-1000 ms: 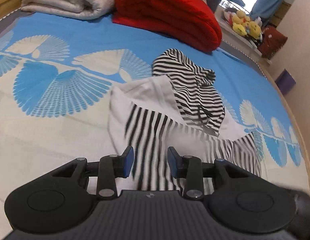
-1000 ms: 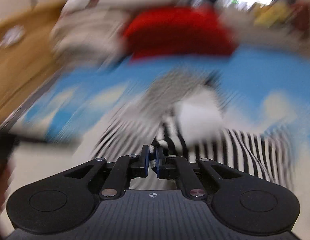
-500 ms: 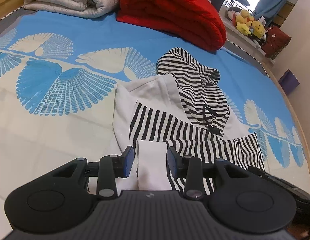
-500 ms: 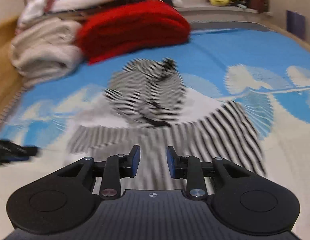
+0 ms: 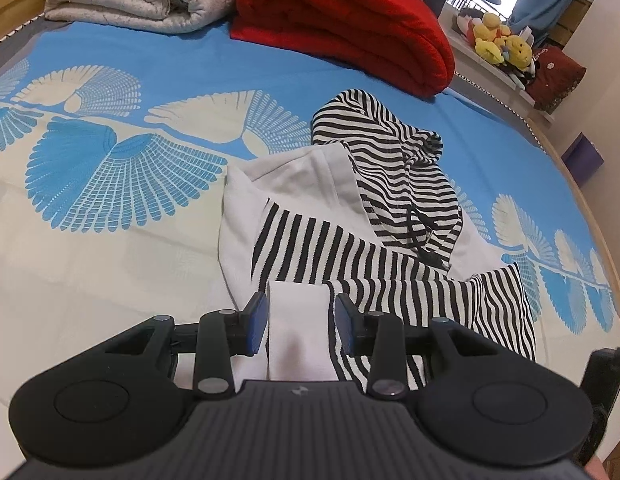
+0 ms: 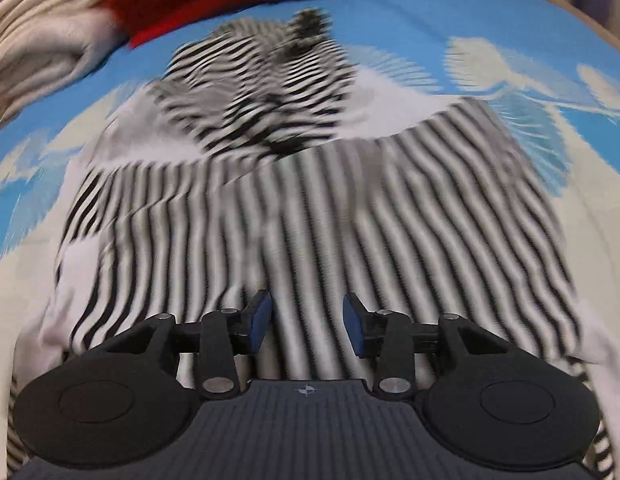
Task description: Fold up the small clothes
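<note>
Lying limp on bed, striped hoodie (image 5: 350, 248) soft, light; grab white cuff (image 5: 298, 320) lower centre. Left claw (image 5: 300, 322) straddles cuff, pads clear; right claw (image 6: 306, 320) just opening, empty.

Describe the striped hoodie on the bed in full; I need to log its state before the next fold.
The striped hoodie is a small, soft knit garment, black-and-white striped with plain white panels. It lies partly folded on the blue-and-cream bedspread, hood towards the red blanket, a dark drawstring lying on it. A striped sleeve is folded across the body, ending in a white cuff. That cuff lies between the left gripper fingers, which are apart and not pressing it.
</note>
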`<state>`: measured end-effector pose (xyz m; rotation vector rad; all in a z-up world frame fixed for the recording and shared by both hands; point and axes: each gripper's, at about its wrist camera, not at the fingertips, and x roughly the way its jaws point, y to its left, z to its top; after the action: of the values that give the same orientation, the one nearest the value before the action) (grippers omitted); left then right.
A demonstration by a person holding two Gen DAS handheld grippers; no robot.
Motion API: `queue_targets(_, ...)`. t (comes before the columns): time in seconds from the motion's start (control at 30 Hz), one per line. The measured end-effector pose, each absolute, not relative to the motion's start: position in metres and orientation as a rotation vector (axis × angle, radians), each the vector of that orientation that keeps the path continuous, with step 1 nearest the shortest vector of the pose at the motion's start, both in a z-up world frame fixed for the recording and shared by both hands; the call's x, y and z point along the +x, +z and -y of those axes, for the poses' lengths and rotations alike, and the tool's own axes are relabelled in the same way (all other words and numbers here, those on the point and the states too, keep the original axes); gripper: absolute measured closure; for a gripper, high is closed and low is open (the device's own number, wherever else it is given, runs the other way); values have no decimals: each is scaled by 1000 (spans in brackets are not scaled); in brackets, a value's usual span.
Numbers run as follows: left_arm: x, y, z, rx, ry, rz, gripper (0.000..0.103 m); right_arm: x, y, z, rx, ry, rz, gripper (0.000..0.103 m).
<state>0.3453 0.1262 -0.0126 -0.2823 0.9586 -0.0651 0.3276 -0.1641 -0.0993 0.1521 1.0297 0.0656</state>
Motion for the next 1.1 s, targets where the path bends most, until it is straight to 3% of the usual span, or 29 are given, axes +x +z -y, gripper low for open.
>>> queue_targets(0.23,346,-12,-127,-281,-65,-956,62,320,-80,142,226,314,-987,61)
queue_targets(1.1,357,-23,-112,-267,-61,-975,62,319,-48,204,226,39,-755,61)
